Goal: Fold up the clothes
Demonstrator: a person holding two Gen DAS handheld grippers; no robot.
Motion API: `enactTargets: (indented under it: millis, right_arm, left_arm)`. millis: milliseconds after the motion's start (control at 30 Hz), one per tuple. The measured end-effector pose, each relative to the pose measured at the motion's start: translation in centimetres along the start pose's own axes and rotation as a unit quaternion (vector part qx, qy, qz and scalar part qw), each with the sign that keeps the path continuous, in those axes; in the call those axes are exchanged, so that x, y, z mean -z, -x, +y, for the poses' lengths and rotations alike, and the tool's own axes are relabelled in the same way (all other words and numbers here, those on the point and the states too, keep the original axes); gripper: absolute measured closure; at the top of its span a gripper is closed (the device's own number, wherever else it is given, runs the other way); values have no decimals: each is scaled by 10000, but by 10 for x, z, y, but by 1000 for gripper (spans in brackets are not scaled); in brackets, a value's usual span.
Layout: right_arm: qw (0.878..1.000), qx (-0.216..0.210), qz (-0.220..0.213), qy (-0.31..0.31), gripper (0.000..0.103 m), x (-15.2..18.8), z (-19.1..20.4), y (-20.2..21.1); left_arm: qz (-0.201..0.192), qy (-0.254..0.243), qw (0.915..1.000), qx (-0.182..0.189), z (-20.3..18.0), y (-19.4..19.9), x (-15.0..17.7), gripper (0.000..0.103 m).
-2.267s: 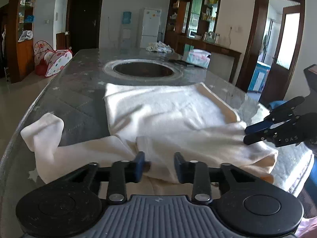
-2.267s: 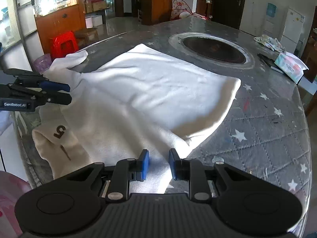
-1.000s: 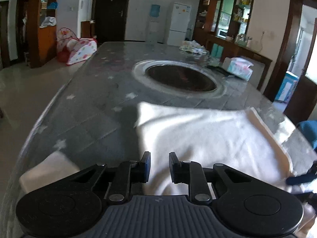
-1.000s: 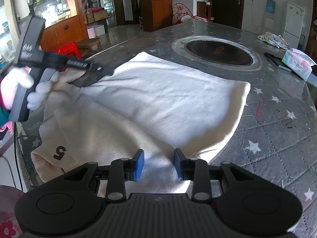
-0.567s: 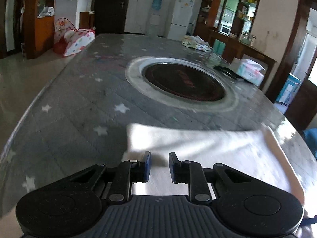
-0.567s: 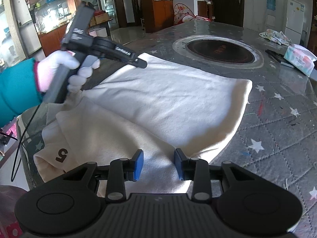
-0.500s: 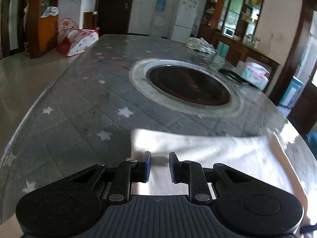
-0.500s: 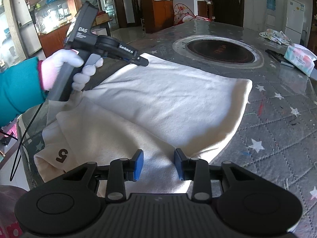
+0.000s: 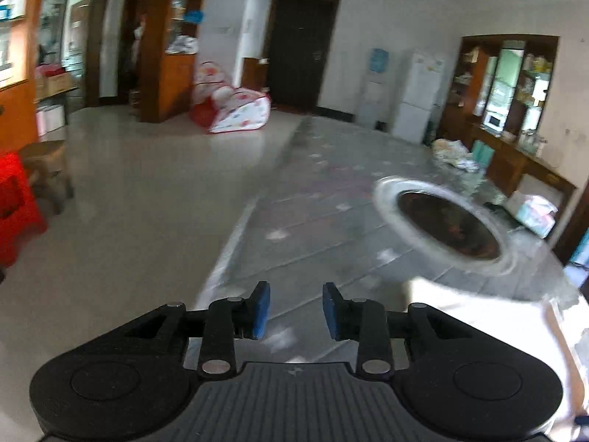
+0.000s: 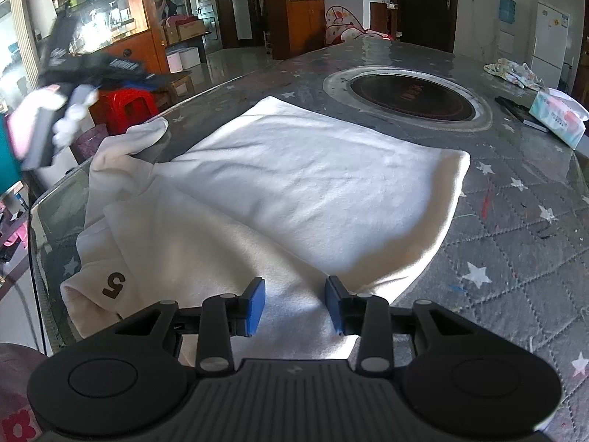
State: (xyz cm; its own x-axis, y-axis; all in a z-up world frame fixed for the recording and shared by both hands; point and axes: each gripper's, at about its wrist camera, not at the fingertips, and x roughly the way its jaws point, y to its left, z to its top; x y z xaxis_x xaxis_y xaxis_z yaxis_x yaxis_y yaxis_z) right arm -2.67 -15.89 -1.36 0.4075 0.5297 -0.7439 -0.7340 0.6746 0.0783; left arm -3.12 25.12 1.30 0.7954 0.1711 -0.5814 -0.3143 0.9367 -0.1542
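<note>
A cream sweatshirt (image 10: 294, 191) lies spread on the grey star-patterned table (image 10: 515, 228), a dark "5" (image 10: 114, 284) printed near its close left edge. One sleeve (image 10: 143, 136) trails off toward the table's left edge. My right gripper (image 10: 294, 305) hangs open just over the garment's near hem, nothing between its pads. My left gripper (image 9: 296, 309) is open and empty above the table's left edge, and only a bright corner of the sweatshirt (image 9: 478, 316) shows at its right. In the right wrist view the left gripper (image 10: 92, 66) is a blur held by a white-gloved hand (image 10: 66, 118).
A round dark inset with a metal rim (image 10: 410, 97) sits in the table's middle. A tissue pack (image 10: 557, 118), a dark flat object (image 10: 515, 108) and a crumpled cloth (image 10: 513, 72) lie at the far right. A red stool (image 10: 125, 107) stands on the floor left of the table.
My left gripper has swung left, off the sweatshirt and out over the table's left edge, and its jaws have spread wider. The right gripper has stayed put, open over the hem.
</note>
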Motion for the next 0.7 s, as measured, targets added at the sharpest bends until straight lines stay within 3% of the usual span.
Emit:
enactTargets:
  millis: [67,200,333,500,567,633,700]
  right_arm:
    - [10000,16,1,13,64,0,2,0]
    - [10000,54,12,16,63,0,3,-1]
    - [10000,79,23,17,63,-1,4,0]
    - [9999,93,37,27,63,-1,5,0]
    - [9999,102,34,25,63,-1,5,0]
    - [9999,109,30,19,63,-1,6,0]
    - [9999,116,30,19,63,-1,6,0]
  left_arm:
    - [63,-16,10000,-36,2,6,11,68]
    - [190,-48,9997,-108,5,19,33,56]
    - [307,53,9981,-530,8,12,44,52]
    - [393,221,9977,-508,16,2,52,54]
    - [335,186,9980,-493,17,0,52,62]
    - [277,170,9986,-428,18,-1,52,88]
    - [212,249,9988,-358,21,1,52,96]
